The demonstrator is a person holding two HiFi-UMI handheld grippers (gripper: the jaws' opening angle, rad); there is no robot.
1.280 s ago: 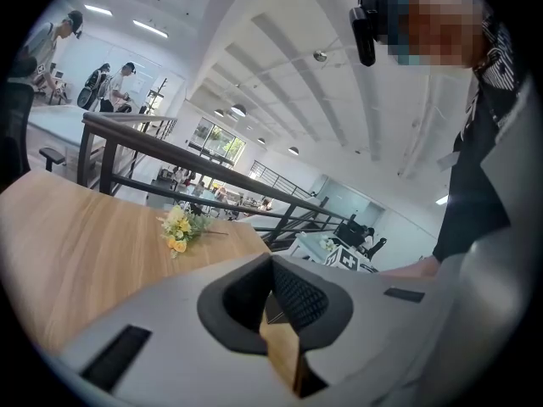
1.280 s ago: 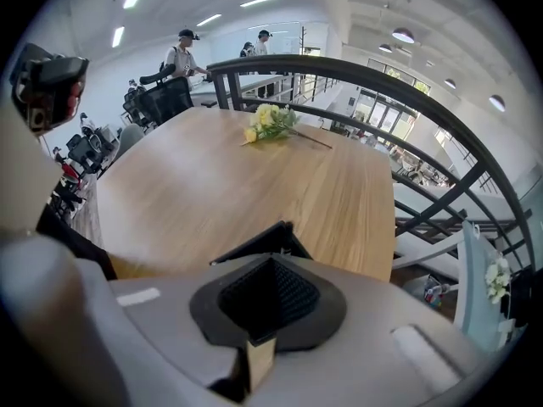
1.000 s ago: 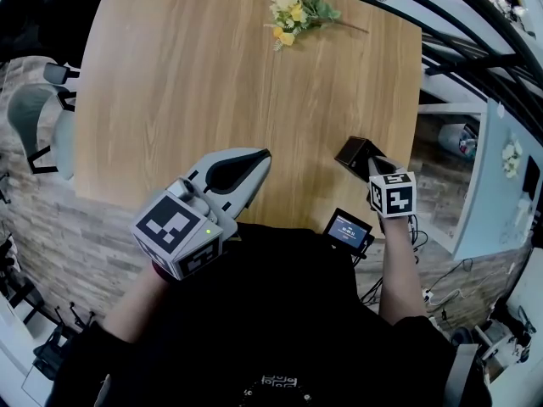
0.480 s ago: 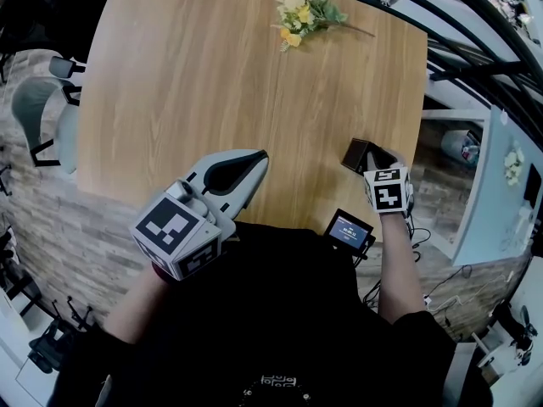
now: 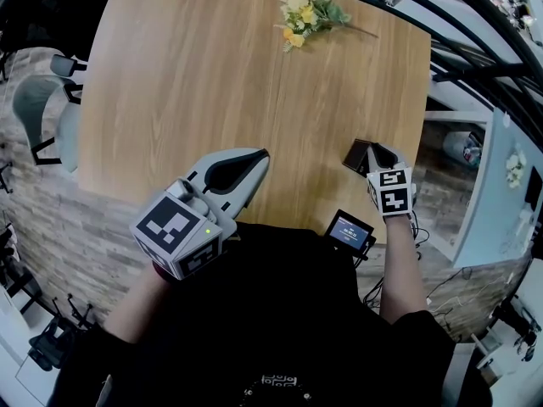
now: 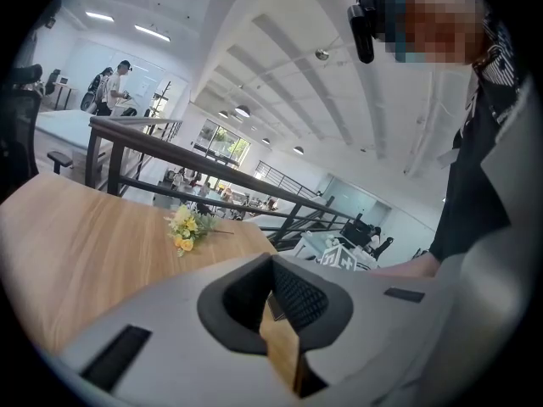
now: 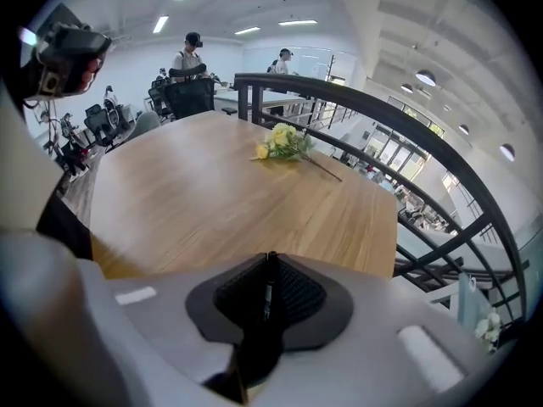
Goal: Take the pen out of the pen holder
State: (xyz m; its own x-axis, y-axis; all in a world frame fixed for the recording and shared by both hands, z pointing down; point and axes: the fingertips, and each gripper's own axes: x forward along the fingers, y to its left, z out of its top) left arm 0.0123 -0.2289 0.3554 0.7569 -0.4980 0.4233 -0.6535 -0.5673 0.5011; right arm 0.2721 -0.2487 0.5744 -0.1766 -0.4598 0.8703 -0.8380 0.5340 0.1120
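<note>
A dark pen holder (image 5: 355, 155) stands near the right edge of the wooden table (image 5: 212, 75). My right gripper (image 5: 379, 156) points steeply down right beside and over it. In the right gripper view a thin black pen (image 7: 267, 298) stands upright between the pads, and the jaws have just been closing on it. My right gripper (image 7: 270, 265) is shut on the pen. My left gripper (image 5: 265, 154) hovers over the table's near edge, left of the holder, shut with nothing in it. Its tips (image 6: 273, 259) meet in the left gripper view.
A bunch of yellow flowers (image 5: 307, 11) lies at the table's far side. A small screen device (image 5: 349, 231) hangs by the person's waist at the near edge. A black railing (image 7: 382, 117) runs past the table's right side. Chairs (image 5: 38, 117) stand to the left.
The right gripper has rolled and shifted slightly at the pen holder. The left gripper has stayed where it was.
</note>
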